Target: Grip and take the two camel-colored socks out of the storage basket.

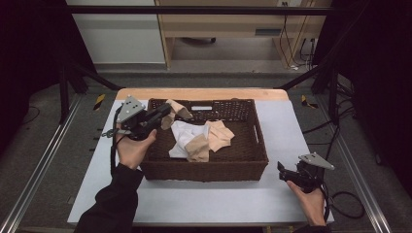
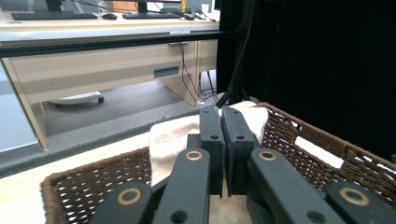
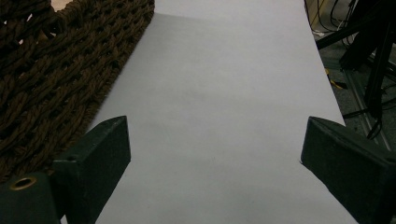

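A brown wicker basket (image 1: 252, 160) stands in the middle of the grey table. My left gripper (image 1: 165, 112) is over its back left corner, shut on a beige cloth (image 1: 178, 109) that hangs from the jaws. In the left gripper view the black jaws (image 2: 223, 122) pinch that cream cloth (image 2: 170, 137) above the basket rim (image 2: 299, 140). A white cloth (image 1: 182, 133) and other beige cloths (image 1: 218, 136) lie crumpled inside the basket. My right gripper (image 1: 283, 171) rests low beside the basket's front right corner. Its jaws (image 3: 212, 140) stand wide open over the bare table, and the basket wall (image 3: 46, 70) is to their left.
The grey table top (image 1: 204, 199) has free room in front of and to the right of the basket. Metal rails (image 1: 43, 160) run along both sides of the table. A desk and cables (image 1: 291, 43) stand beyond the far edge.
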A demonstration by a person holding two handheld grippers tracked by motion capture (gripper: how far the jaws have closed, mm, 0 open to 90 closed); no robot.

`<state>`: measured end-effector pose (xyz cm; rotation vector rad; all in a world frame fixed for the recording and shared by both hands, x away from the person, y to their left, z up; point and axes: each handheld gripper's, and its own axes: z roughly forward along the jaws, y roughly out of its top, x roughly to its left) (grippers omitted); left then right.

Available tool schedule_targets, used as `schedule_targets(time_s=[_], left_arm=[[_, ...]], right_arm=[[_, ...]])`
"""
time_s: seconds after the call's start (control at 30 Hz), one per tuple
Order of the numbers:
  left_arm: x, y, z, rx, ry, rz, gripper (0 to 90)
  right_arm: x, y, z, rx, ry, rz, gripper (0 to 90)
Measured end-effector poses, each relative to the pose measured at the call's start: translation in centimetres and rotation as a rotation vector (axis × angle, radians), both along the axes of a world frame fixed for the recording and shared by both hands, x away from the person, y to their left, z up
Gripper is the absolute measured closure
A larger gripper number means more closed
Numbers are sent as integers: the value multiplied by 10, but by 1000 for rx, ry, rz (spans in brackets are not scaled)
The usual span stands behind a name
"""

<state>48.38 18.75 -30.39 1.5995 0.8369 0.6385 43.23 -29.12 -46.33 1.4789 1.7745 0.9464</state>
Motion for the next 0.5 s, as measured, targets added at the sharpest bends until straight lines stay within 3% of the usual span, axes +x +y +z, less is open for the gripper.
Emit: schedule_targets(time_s=[0.5], left_arm=[[-22, 57, 6, -48, -13, 72, 874]], right_arm=[[0, 0, -1, -5, 4, 2, 85]])
